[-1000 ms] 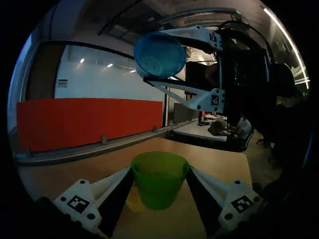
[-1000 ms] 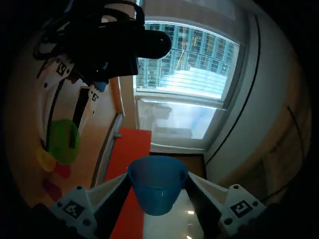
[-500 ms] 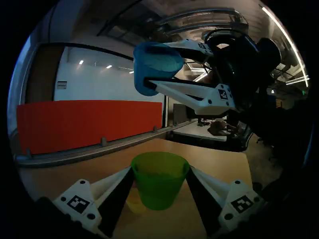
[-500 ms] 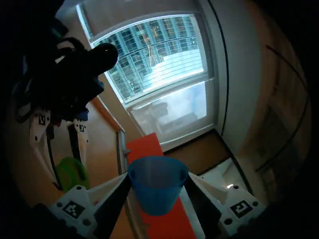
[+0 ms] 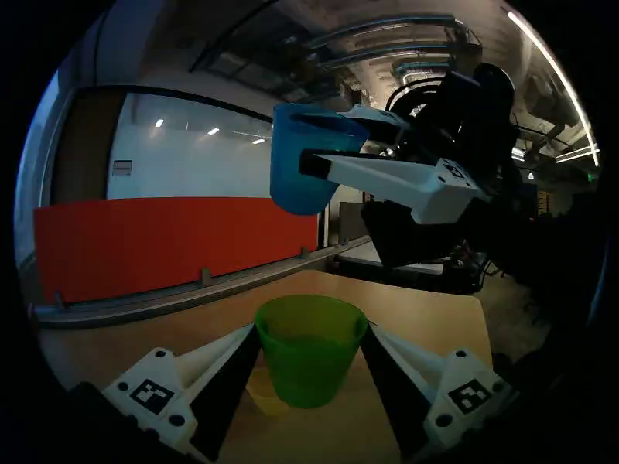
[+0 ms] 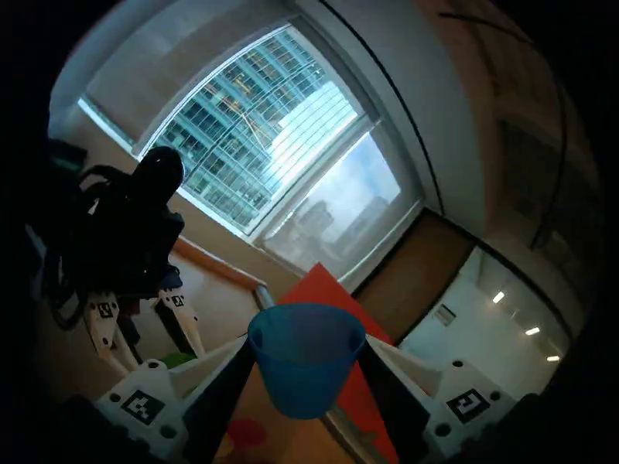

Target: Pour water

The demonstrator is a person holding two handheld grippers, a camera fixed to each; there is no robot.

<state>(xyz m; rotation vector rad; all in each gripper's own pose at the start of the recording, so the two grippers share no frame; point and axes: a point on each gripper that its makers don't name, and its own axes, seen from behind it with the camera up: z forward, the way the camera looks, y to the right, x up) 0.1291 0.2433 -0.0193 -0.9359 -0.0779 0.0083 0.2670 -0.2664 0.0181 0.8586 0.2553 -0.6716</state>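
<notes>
tabletop [image 5: 422, 319]; green cup [image 5: 309, 363], blue cup [image 6: 306, 371] gripped

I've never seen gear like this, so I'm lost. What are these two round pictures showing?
No robot here: a person holds a two-finger clamp in each hand, each with a camera looking along its fingers. The left gripper view shows the left gripper clamped on a green cup over a wooden table. The right gripper view shows the right gripper clamped on a blue cup, high in the air. Each view also catches the other gripper farther off.
</notes>
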